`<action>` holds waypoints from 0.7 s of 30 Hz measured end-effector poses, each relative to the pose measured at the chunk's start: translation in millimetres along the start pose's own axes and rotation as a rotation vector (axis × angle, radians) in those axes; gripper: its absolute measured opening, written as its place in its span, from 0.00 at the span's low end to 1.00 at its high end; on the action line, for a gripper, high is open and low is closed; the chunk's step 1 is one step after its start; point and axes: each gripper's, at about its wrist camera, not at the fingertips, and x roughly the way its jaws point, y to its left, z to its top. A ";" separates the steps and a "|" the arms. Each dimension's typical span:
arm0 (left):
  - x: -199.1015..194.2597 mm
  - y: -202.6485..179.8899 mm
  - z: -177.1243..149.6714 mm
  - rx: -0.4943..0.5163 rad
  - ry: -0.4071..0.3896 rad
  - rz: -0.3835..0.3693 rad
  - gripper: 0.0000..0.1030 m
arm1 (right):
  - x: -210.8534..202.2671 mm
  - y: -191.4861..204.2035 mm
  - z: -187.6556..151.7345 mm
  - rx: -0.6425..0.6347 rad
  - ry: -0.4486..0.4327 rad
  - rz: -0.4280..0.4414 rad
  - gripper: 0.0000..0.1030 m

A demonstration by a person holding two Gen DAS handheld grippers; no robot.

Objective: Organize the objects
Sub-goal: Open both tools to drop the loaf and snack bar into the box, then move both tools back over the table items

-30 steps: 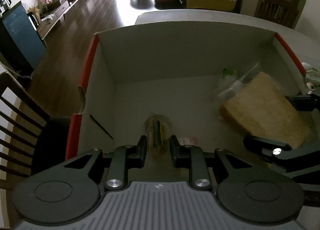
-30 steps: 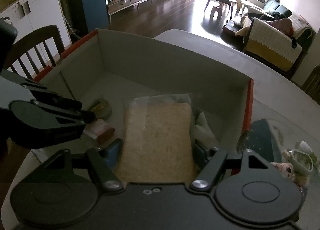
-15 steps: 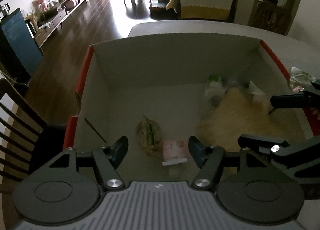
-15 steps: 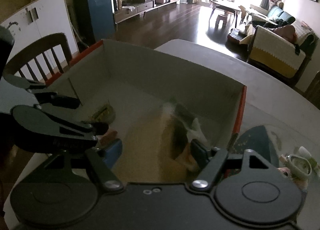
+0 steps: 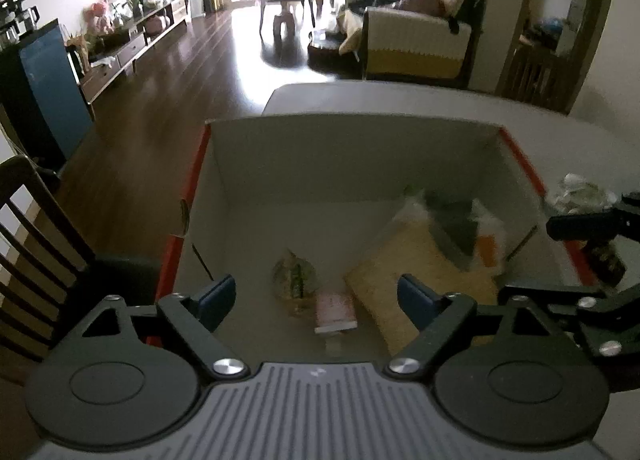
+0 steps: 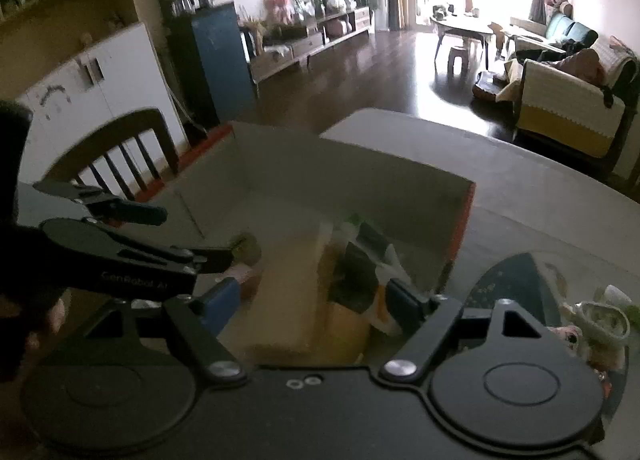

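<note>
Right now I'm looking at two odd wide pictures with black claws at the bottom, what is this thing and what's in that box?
Those claws are two hand-held grippers, one in each of a person's hands, each with a camera looking out along its fingers. One picture comes from the left gripper, the other from the right gripper. Both have their jaws apart and hold nothing.

Under them an open cardboard box with red edges sits on a table. In the box lie a tan packet, a small round wrapped thing and a small pink packet. Something dark rests on the tan packet, too blurred to name. More small things lie on the table right of the box.
</note>
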 end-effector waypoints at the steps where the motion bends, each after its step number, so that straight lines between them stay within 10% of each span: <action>1: -3.7 -1.8 -0.8 -0.003 -0.009 -0.008 0.87 | -5.7 -2.9 -1.4 0.014 -0.011 0.015 0.79; 21: -65.1 -85.0 -15.1 -0.045 -0.131 -0.111 1.00 | -127.4 -65.6 -53.8 0.054 -0.167 0.102 0.82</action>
